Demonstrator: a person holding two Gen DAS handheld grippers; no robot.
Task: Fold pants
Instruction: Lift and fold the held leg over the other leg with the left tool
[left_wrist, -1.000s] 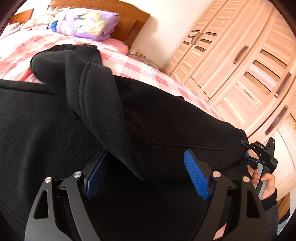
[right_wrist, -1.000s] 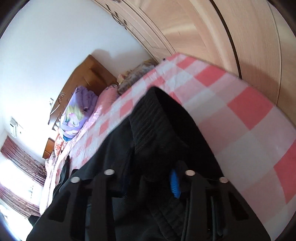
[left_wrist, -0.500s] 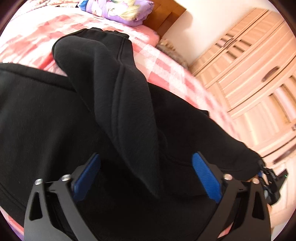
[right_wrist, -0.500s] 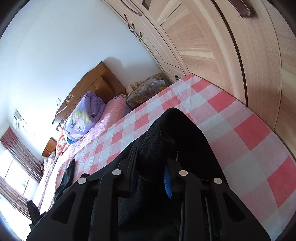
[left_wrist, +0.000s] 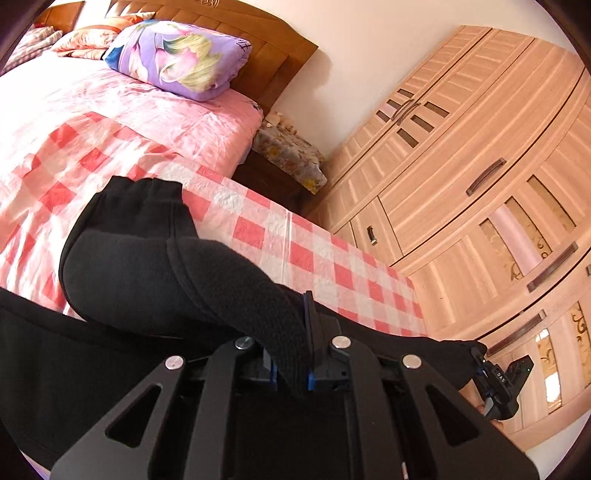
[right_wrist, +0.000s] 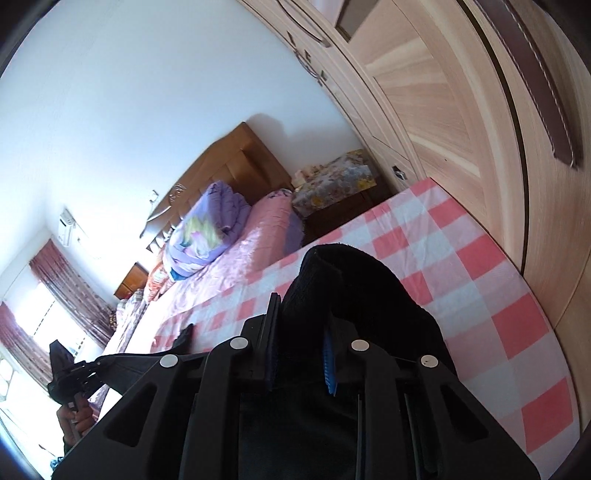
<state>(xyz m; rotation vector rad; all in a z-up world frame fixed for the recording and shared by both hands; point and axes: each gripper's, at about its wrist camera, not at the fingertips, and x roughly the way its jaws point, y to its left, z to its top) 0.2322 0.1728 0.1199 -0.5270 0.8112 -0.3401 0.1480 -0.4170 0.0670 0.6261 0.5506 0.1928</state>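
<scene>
The left gripper (left_wrist: 291, 354) is clenched on a fold of the black fleece pants (left_wrist: 140, 266), which trail ahead of it. The right gripper (right_wrist: 299, 354), jaws closing, pinches another bunch of them.

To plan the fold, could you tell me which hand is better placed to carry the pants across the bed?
Probably the left: its tongs are shut on a raised fold of the pants. The right tongs are closing on the hem nearer the wardrobe.
</scene>
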